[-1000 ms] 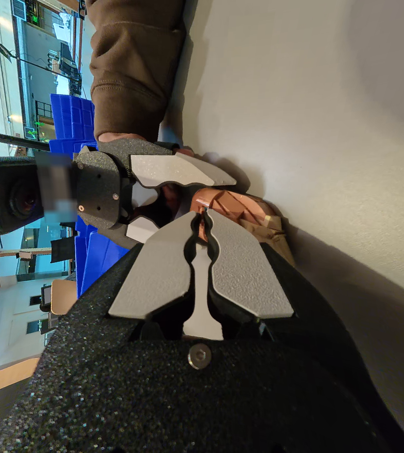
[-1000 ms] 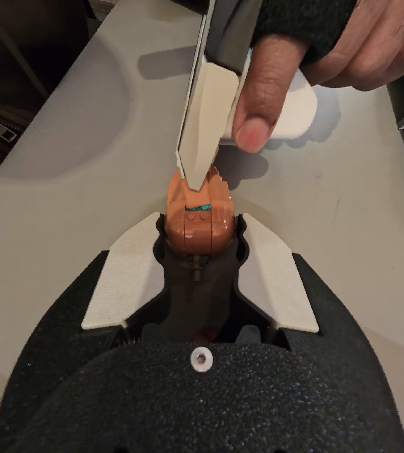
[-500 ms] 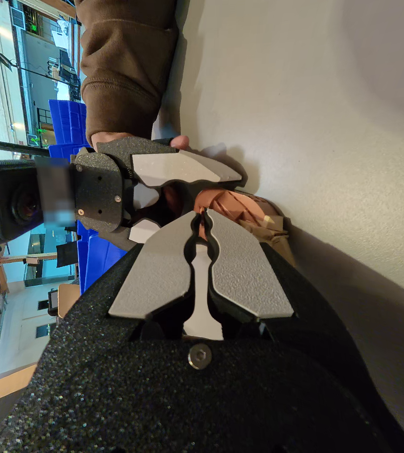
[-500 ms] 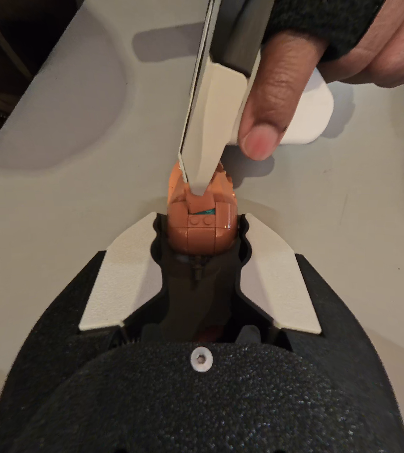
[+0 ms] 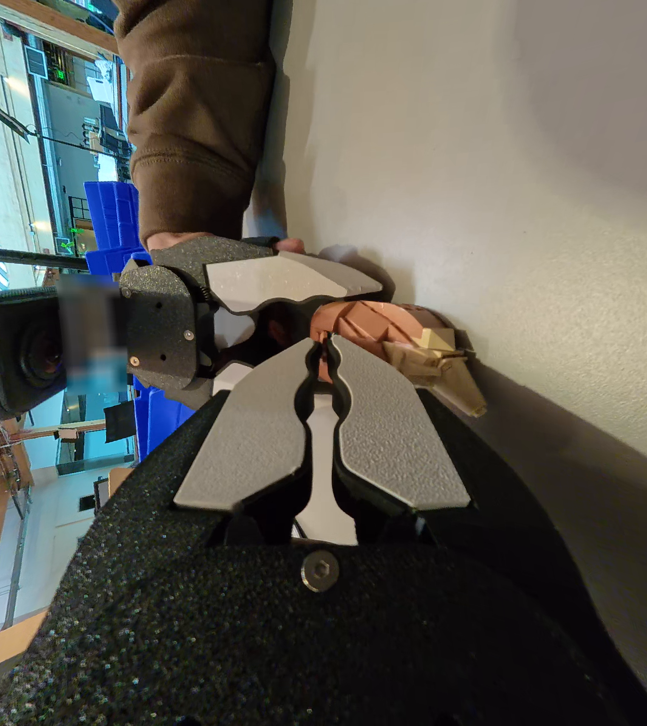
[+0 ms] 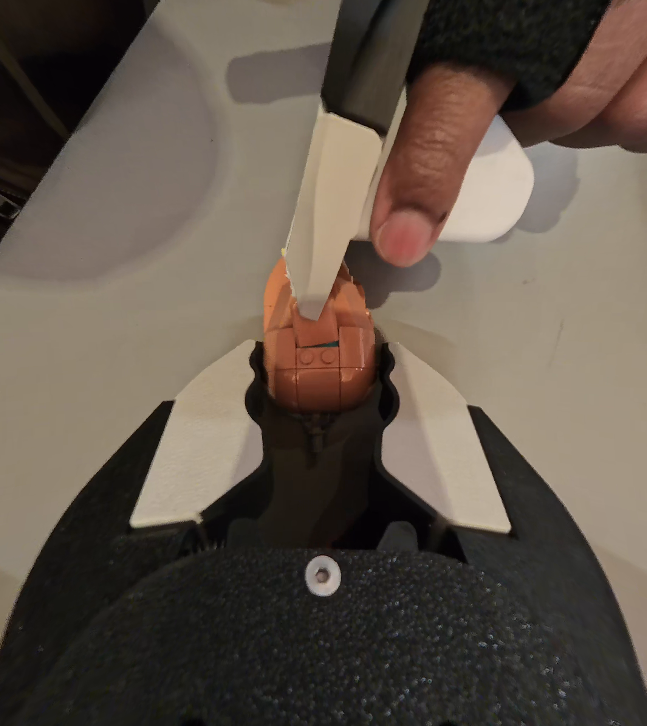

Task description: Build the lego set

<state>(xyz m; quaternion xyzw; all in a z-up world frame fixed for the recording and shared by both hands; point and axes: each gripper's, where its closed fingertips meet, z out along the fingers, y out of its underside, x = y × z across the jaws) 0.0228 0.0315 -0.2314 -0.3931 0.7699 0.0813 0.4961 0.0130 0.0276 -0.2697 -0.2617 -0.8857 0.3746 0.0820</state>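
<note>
The right gripper (image 6: 320,377) has its fingers closed partway around a rounded orange-brown lego model (image 6: 316,369), clamping it from both sides just above the pale bench (image 6: 117,235). In the left wrist view the model (image 5: 369,326) shows a tan, pointed section at its far end, lying close to the bench surface. The left gripper (image 5: 320,347) has its fingers pinched almost together at the tips; they seem to hold a small orange-brown piece (image 6: 310,326) against the top of the model, though the contact itself is partly hidden. A bare thumb (image 6: 412,188) rests beside the left gripper's finger.

The step in hand looks like seating this small piece on the model's upper side, above a sliver of teal that shows in a gap. The next move likely calls for a firm, straight press while the right gripper braces the model, then a release.

The bench is plain and off-white, with soft shadows and faint scuffs. Beyond it, to the left in the left wrist view, stand blue bins (image 5: 114,220) and large windows in a bright room.
</note>
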